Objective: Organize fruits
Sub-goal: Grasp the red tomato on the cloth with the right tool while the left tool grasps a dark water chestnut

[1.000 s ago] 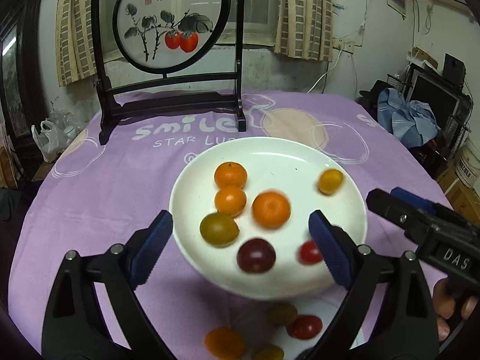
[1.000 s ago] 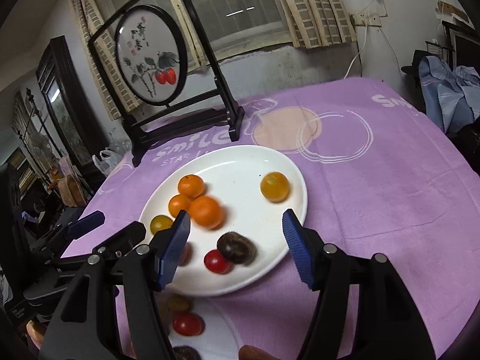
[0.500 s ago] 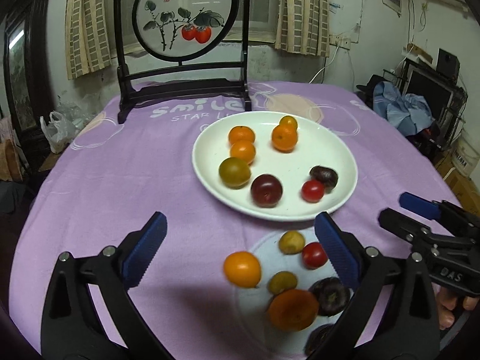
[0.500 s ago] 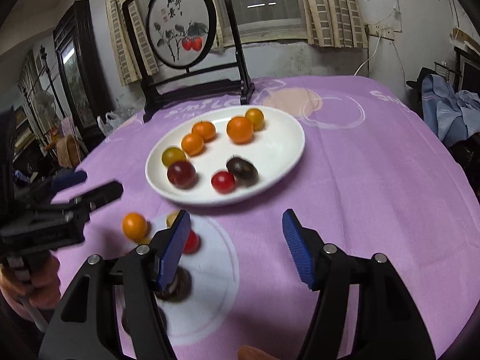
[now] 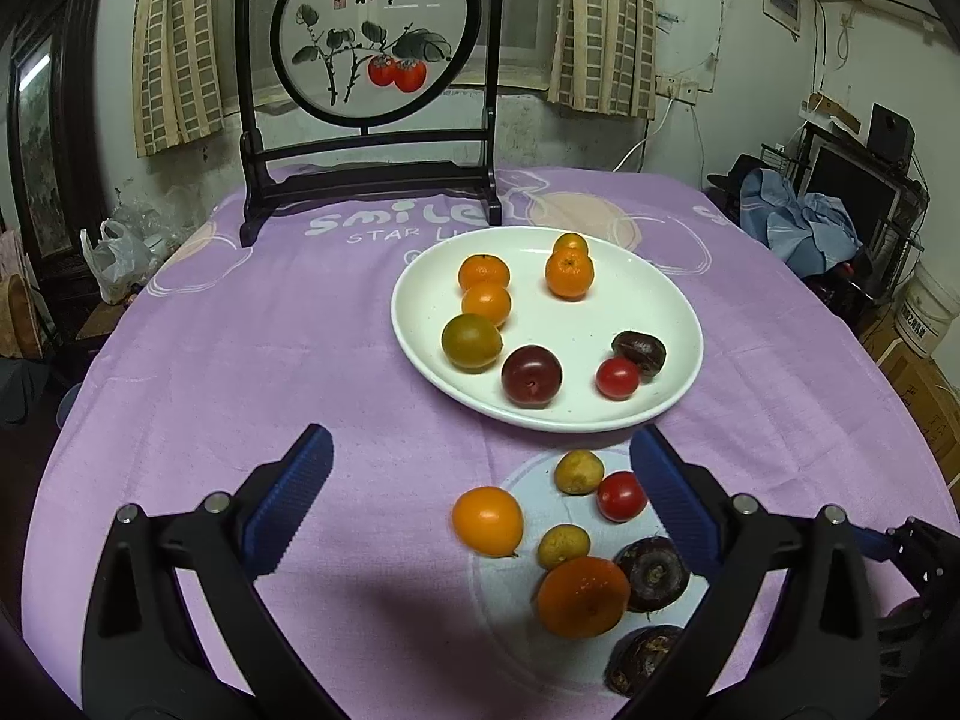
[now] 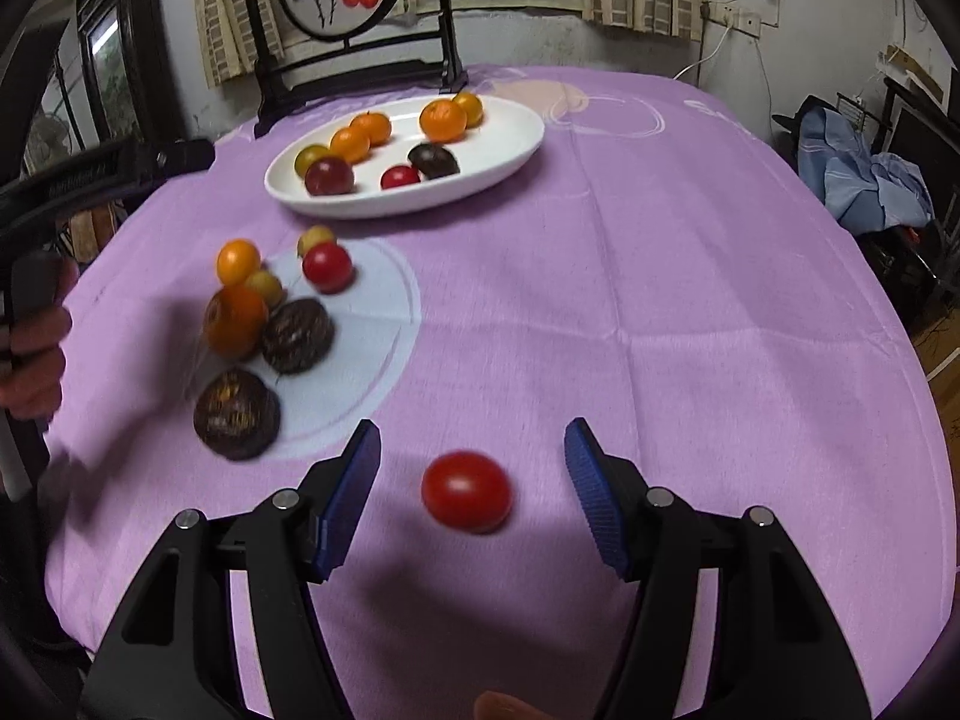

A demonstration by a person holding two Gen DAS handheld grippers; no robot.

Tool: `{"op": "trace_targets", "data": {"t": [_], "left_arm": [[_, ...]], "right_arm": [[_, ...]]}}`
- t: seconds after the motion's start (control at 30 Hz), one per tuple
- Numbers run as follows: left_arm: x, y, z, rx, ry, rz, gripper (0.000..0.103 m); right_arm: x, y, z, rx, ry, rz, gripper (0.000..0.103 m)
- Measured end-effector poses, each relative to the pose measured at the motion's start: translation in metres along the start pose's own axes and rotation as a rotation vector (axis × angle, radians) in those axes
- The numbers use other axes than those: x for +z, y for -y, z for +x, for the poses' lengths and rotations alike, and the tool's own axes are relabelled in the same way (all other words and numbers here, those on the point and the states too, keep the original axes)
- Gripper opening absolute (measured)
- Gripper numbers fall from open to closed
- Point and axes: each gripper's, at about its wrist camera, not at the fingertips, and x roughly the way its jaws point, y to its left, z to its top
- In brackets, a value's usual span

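A white plate (image 5: 672, 294) holds several fruits: oranges, a green-yellow one, a dark plum (image 5: 531, 375), a red tomato and a dark brown fruit. It also shows in the right wrist view (image 6: 510, 156). Loose fruits lie on the cloth in front of it, among them an orange one (image 5: 487, 520), a red tomato (image 5: 621, 496) and a large orange (image 5: 583, 596). My left gripper (image 5: 480, 504) is open and empty above these loose fruits. My right gripper (image 6: 471, 498) is open, with a lone red tomato (image 6: 467, 491) lying between its jaws, untouched.
A purple cloth (image 5: 240, 330) covers the round table. A dark wooden stand with a round painted screen (image 5: 372, 60) stands at the far edge behind the plate. The table's right edge drops off near boxes and a bucket (image 5: 927, 312).
Both grippers have pulled back from the plate toward the near side of the table. The loose fruits came into view, and the lone red tomato now lies between the right jaws.
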Motion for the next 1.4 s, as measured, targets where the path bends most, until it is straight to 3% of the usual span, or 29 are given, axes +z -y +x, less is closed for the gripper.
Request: {"op": "trace_targets", "data": {"t": [0.17, 0.33, 0.5, 0.63, 0.7, 0.87, 1.07, 1.2, 1.4], "left_arm": [[-0.001, -0.003, 0.003, 0.005, -0.014, -0.005, 0.101], [-0.003, -0.004, 0.004, 0.014, -0.016, -0.005, 0.101], [-0.002, -0.005, 0.003, 0.014, -0.017, -0.005, 0.101], [-0.002, -0.006, 0.0, 0.0, -0.025, 0.004, 0.101], [-0.005, -0.003, -0.004, -0.049, -0.042, 0.038, 0.101], [-0.025, 0.012, -0.03, -0.274, -0.062, 0.167, 0.099], [-0.065, 0.031, -0.04, -0.483, -0.139, 0.295, 0.078], [-0.079, 0.04, -0.036, -0.5, -0.188, 0.332, 0.058], [-0.087, 0.046, -0.024, -0.467, -0.238, 0.353, 0.055]], "right_arm": [[-0.009, -0.006, 0.002, -0.005, -0.016, -0.026, 0.063], [-0.011, -0.009, 0.006, -0.017, -0.033, -0.043, 0.045], [-0.012, -0.006, 0.007, -0.025, -0.033, -0.034, 0.034], [-0.014, 0.0, 0.004, -0.012, -0.02, -0.002, 0.032], [-0.015, 0.004, 0.002, -0.006, -0.011, 0.018, 0.032], [-0.016, 0.008, 0.002, 0.007, -0.011, 0.045, 0.032], [-0.016, 0.008, 0.002, 0.005, -0.012, 0.048, 0.032], [-0.017, 0.008, 0.002, 0.005, -0.011, 0.048, 0.032], [-0.017, 0.008, 0.003, 0.01, -0.013, 0.051, 0.032]]}}
